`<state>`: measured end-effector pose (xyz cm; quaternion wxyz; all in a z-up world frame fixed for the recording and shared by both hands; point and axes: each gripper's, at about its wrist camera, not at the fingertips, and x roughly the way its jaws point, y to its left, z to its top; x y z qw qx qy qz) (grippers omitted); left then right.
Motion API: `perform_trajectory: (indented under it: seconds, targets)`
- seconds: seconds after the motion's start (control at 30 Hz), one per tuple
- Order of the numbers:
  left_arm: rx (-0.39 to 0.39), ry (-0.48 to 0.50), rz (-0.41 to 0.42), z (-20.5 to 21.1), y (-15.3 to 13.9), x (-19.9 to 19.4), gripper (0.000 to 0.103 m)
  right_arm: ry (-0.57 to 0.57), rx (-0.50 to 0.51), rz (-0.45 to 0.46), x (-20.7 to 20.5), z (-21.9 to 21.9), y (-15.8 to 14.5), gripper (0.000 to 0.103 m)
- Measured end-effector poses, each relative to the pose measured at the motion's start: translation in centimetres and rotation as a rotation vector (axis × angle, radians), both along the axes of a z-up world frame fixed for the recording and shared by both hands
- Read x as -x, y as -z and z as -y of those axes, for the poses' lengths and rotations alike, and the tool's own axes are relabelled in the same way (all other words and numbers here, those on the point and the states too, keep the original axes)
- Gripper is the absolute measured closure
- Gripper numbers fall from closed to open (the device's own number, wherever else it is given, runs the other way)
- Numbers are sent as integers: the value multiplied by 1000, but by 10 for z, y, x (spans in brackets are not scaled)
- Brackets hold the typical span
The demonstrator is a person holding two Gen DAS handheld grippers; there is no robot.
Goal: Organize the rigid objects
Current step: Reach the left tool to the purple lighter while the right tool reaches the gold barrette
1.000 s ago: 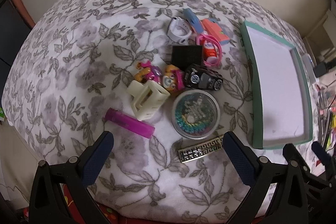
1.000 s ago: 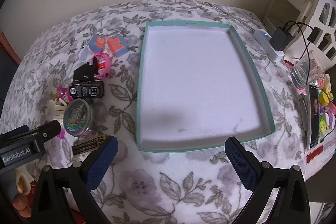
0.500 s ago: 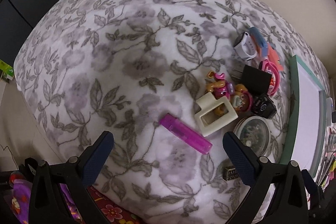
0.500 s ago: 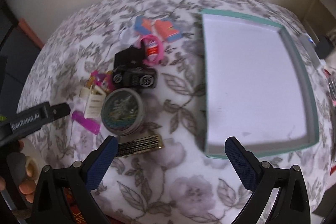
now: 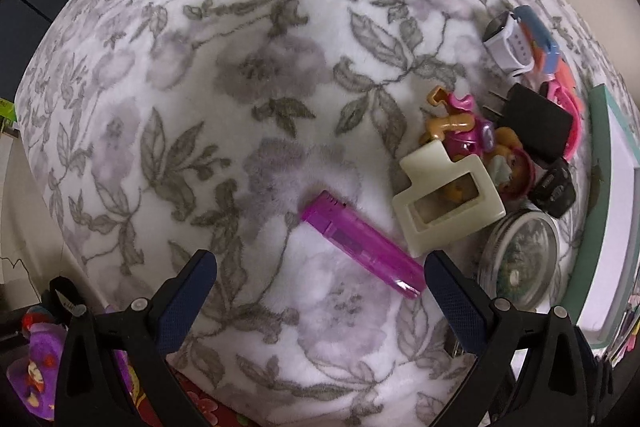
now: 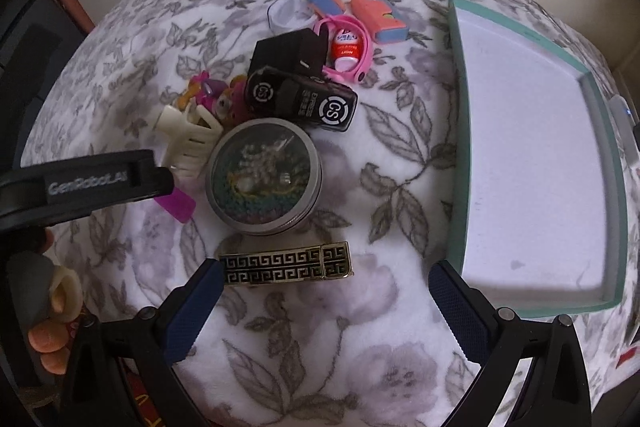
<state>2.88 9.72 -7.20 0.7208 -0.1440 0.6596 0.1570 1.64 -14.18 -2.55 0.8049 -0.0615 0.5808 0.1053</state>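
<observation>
A pile of small rigid things lies on a floral blanket. In the left wrist view a purple lighter [image 5: 360,247] lies just ahead of my open left gripper [image 5: 320,267], its right end near the right fingertip. Beside it are a cream claw clip [image 5: 448,203], toy figures [image 5: 472,135], a black charger [image 5: 536,127] and a round tin [image 5: 520,255]. My right gripper [image 6: 326,279] is open and low over the blanket. A gold-and-black patterned lighter [image 6: 286,265] lies by its left fingertip, in front of the round tin [image 6: 264,175] and a black toy car [image 6: 300,99].
An empty teal tray [image 6: 460,147] with a white floor lies right of the pile, also seen as the tray [image 5: 600,155] at the frame's right. The left gripper body [image 6: 88,183] and a hand [image 6: 48,307] reach in from the left. A pink-strapped bottle [image 6: 346,47] and orange-blue items lie behind.
My left gripper swung left and came closer, so the purple lighter now lies between its fingertips. My right gripper shifted left from the tray to the pile, nearing the patterned lighter.
</observation>
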Motion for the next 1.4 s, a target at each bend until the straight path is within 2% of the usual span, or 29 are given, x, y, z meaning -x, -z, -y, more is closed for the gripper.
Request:
perform_trajectory:
  seconds: [0.1,0.27,0.67,0.9,0.97,1.1,1.4]
  targets:
    - [-2,-8,9,-1,6,-8,0,1,2,-5,-1,0,2,0]
    - [-14,13,-75,5,28,-15,0,-3,1,-11,-3,-3,6,0]
    - [-4,-55,-109,-23,32,-3,1,-22,-13,-30,-2,-7,10,0]
    - [-1,-13,-83,-15,28,-5,17,-22,-13,-52,-9,-11,19,0]
    - [0,2,-74,-3,24,-7,24,-21,-14,-58,-9,-11,23,0]
    - [-11,31,-65,20,16,-19,30,-31,-8,-70,-13,-13,30,0]
    - [-29,104,-42,65,-4,-25,53,-39,2,-69,-13,-25,39,1]
